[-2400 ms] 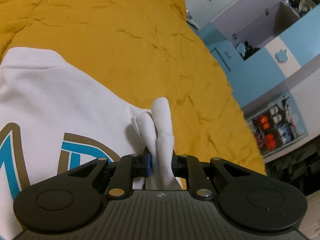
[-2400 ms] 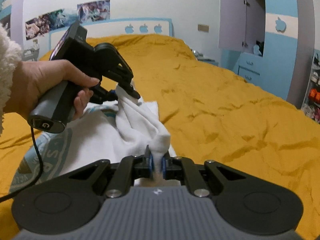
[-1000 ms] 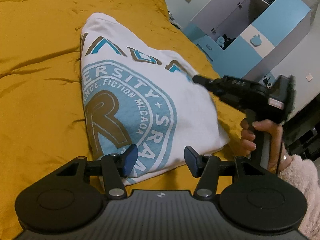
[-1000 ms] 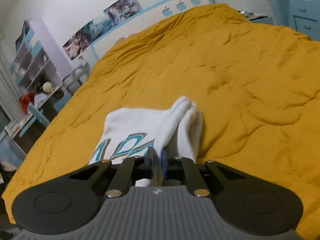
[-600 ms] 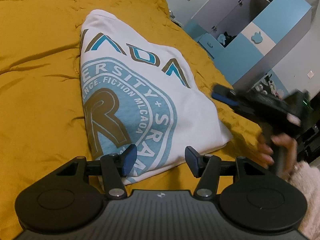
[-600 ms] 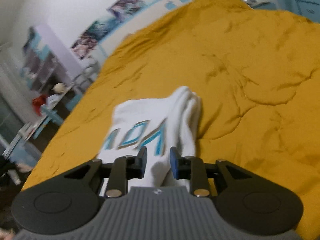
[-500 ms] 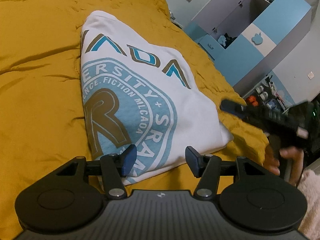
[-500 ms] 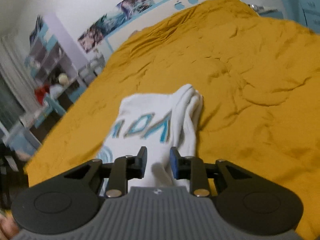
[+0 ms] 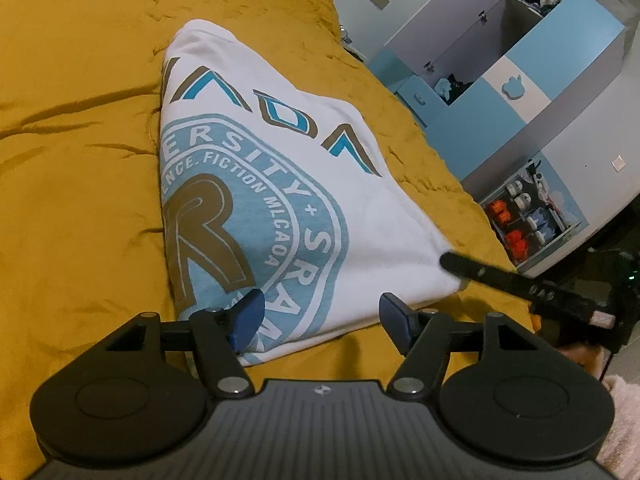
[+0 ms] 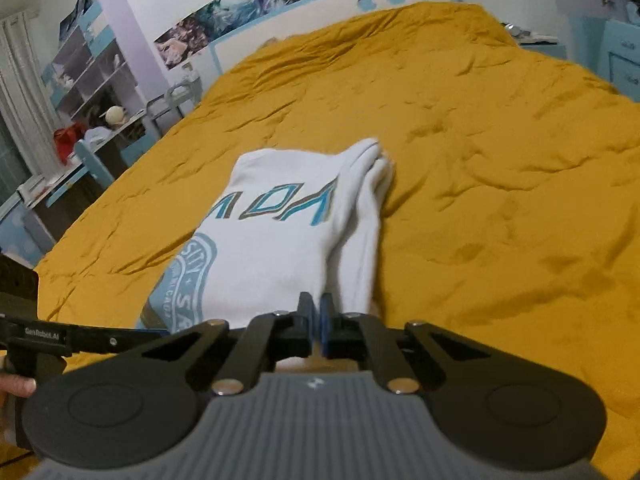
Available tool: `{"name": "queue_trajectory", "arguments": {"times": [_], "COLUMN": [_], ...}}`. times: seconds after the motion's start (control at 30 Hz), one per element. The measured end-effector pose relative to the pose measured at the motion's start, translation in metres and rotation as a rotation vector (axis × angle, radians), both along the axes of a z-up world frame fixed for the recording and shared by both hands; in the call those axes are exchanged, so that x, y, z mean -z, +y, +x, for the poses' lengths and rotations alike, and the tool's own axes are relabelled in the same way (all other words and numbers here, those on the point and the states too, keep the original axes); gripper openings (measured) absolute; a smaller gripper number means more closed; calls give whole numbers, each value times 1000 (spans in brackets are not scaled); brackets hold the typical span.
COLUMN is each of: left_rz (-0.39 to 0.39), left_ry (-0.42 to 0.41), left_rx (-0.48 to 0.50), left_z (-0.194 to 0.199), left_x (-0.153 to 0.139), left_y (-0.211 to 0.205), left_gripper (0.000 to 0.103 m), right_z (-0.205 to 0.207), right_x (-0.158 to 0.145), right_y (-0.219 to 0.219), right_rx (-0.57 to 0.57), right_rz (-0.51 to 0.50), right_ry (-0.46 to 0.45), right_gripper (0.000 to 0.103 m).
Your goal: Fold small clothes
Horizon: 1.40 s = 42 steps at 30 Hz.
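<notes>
A white shirt with a blue and brown round print lies folded on the yellow bedspread. My left gripper hovers over the shirt's near edge; its jaws are opening and the pads press on nothing. In the right wrist view the shirt lies just ahead, with a bunched fold along its right side. My right gripper is shut, and I see no cloth between its pads. From the left wrist view, the right gripper's tip sits at the shirt's near right corner.
The yellow bedspread stretches far ahead and to the right. A blue and grey wardrobe and a shelf of small items stand past the bed's right edge. A desk and shelves line the left side.
The right gripper opened off the shirt's bunched fold, drew back towards the near corner and shut again. The left gripper stayed where it was and its jaws spread wider.
</notes>
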<state>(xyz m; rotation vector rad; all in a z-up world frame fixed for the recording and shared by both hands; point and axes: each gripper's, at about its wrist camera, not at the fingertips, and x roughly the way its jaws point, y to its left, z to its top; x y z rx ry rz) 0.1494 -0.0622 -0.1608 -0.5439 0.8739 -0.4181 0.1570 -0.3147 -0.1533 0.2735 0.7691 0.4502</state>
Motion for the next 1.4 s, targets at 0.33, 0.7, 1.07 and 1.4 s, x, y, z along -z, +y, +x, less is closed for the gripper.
{"name": "queue_trajectory", "arguments": {"times": [0.33,0.7,1.07,1.4], "left_rz": [-60,-288,-342,-330], "left_ry": [-66,158,218,175], "left_rx": [-88,-195,-200,-148], "left_z": [-29,-30,-10,-11], "left_x": [-24,25,49,41], "left_y": [35,70,71,74], "left_gripper": [71,69,48,20], "right_z": [-13,-28,-21,-28], "right_x": [4,12,15,-2], "right_y": [-17,-18,-17,-20], "right_rx": [89,162,197,219], "right_rz": [105,139,129,123], "right_ry": [-18,59,93,50], "right_gripper": [13,37,13,8]}}
